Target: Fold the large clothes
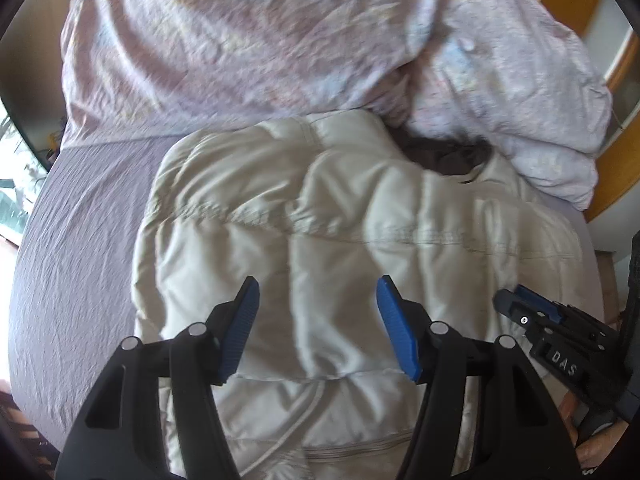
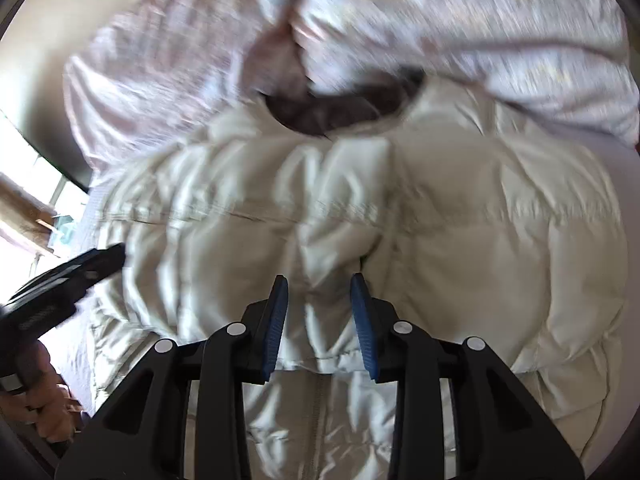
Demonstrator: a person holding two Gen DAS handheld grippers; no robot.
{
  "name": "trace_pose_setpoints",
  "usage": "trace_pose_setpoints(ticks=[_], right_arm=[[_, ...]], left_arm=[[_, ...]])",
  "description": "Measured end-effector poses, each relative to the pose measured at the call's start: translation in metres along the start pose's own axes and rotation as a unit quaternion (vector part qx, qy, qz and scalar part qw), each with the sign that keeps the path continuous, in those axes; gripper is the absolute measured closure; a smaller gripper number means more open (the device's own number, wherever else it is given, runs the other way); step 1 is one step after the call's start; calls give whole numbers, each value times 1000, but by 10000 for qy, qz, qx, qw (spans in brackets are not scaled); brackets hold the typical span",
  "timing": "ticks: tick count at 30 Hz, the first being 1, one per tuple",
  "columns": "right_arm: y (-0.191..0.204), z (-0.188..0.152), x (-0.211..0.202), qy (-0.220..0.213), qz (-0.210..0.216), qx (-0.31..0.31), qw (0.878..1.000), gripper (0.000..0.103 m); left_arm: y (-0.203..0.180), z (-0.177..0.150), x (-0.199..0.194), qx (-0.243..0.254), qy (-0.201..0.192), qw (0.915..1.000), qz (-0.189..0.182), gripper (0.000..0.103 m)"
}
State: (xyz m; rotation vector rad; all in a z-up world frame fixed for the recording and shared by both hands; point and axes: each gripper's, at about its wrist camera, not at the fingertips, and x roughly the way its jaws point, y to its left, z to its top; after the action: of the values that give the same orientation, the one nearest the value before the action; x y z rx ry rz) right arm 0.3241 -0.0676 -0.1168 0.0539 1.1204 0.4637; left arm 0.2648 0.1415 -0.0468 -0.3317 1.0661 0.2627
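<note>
Left wrist view: the cream puffer jacket [image 1: 320,220] lies mid-bed on the grey sheet [image 1: 80,220], fur-lined hood at one o'clock; the left gripper [image 1: 318,300] hovers wide open, holding nothing. Right wrist view: the right gripper [image 2: 319,296], half open and empty, sits over the jacket's centre fold; the padding looks light, soft and slippery, so pinching a stitched seam or hem seems safest.

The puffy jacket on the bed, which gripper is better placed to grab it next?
Probably the right gripper: its partly open fingers already straddle a raised ridge of the jacket. The left gripper is open wide over flatter fabric.

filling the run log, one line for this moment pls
stage: folding | item: cream puffer jacket on bed | left tool: open above jacket | right tool: open, nothing held
</note>
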Motion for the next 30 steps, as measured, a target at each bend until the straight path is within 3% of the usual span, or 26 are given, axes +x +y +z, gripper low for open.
trace_pose_setpoints(ticks=[3,8,20,30], right_arm=[[-14,-3,11,189,-12,260,9995,69],[-13,-2,18,263,-159,189,9993,70],[-18,8,38,395,-322,259,9984,69],[-29,9,37,368,48,470,9982,69]], left_arm=[[12,1,8,-94,98,9998,140,42],[25,1,24,-197,253,9989,341,42],[26,-1,52,23,324,9970,700,39],[30,-1,59,26,339,9971,677,37]])
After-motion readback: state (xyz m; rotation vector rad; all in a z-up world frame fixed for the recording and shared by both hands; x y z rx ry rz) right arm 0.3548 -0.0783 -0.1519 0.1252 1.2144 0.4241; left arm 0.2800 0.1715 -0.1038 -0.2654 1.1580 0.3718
